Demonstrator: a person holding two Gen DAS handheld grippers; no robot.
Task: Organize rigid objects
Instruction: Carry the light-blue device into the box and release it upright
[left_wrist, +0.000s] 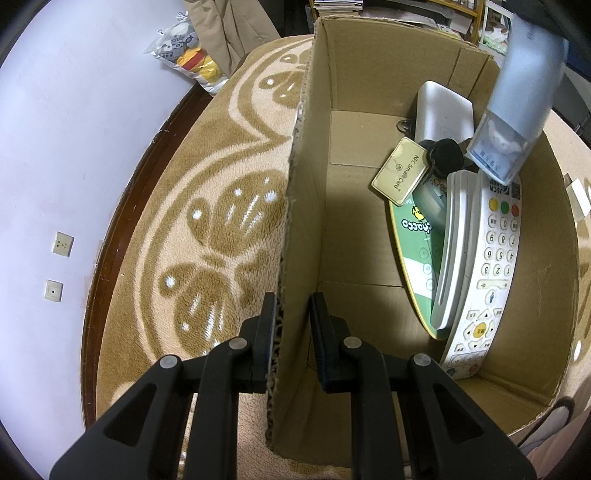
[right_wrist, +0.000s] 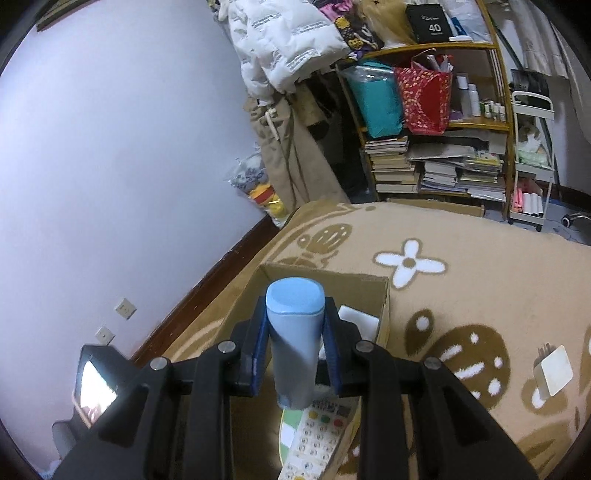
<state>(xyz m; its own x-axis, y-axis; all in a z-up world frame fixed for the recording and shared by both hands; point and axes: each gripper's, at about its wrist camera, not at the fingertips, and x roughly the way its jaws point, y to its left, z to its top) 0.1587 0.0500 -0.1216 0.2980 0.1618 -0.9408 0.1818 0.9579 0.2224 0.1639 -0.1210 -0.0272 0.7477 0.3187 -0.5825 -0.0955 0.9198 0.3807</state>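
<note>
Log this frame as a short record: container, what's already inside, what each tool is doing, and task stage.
container: cardboard box on a patterned blanket
contents: white remote control, green card, NFC smart card tag with black key fob, silver flat device
left tool: straddling the box's left wall, jaws not fully closed on it
right tool: gripping a light blue tube, held above the box
outside box: white square item on blanket
stage: tube not yet placed

Your left claw (left_wrist: 291, 328) straddles the box wall (left_wrist: 295, 229), fingers either side with a gap on the inner one; your right claw (right_wrist: 295, 343) is clamped on the blue tube (right_wrist: 293, 332)
</note>
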